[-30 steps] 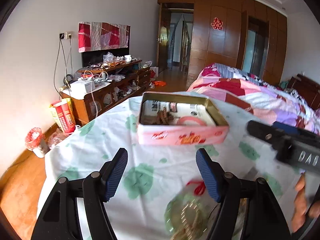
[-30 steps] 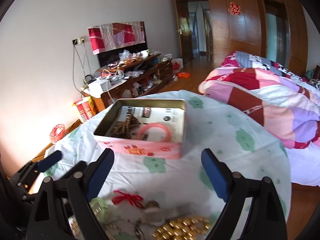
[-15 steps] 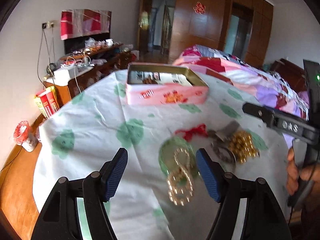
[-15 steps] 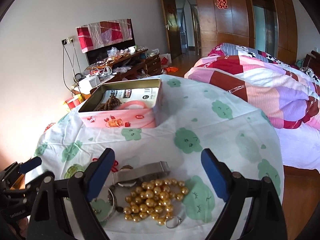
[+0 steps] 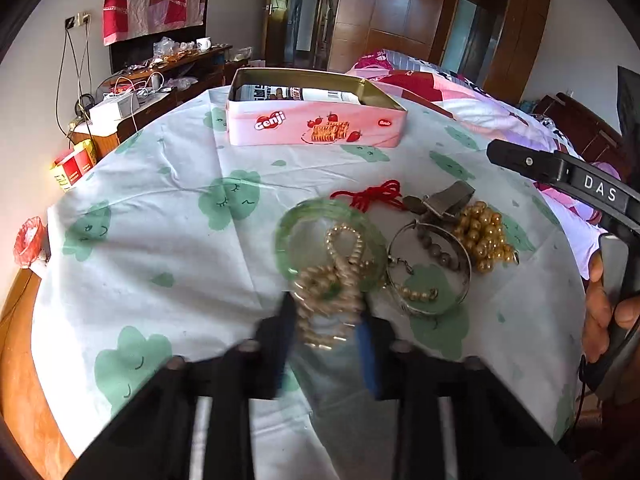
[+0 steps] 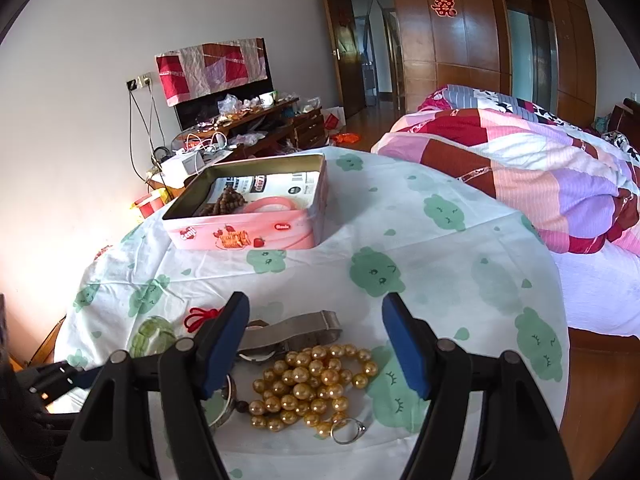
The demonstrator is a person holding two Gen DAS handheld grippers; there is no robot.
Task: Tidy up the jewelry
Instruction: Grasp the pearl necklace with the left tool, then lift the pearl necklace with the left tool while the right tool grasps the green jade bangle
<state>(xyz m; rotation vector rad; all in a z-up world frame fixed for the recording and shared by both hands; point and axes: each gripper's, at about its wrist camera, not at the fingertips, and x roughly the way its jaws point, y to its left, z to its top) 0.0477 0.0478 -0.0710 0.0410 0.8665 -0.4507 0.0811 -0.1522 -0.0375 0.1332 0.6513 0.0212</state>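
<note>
Closer now, left hand-held gripper (image 5: 326, 316), jaws just closing around cream pearl strand (image 5: 334, 280) (small, glossy, looped), contact blurred.

My pearl string (image 5: 334, 280) lies looped over the green bangle (image 5: 320, 236); gold beads (image 6: 316, 384) are heaped nearby; the pink tin (image 6: 256, 208) sits open beyond.

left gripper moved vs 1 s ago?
Yes. The left gripper has tilted down and come in over the pearl strand; the pink tin now sits higher in its view. Its jaws have just been closing, with the strand between them.
</note>
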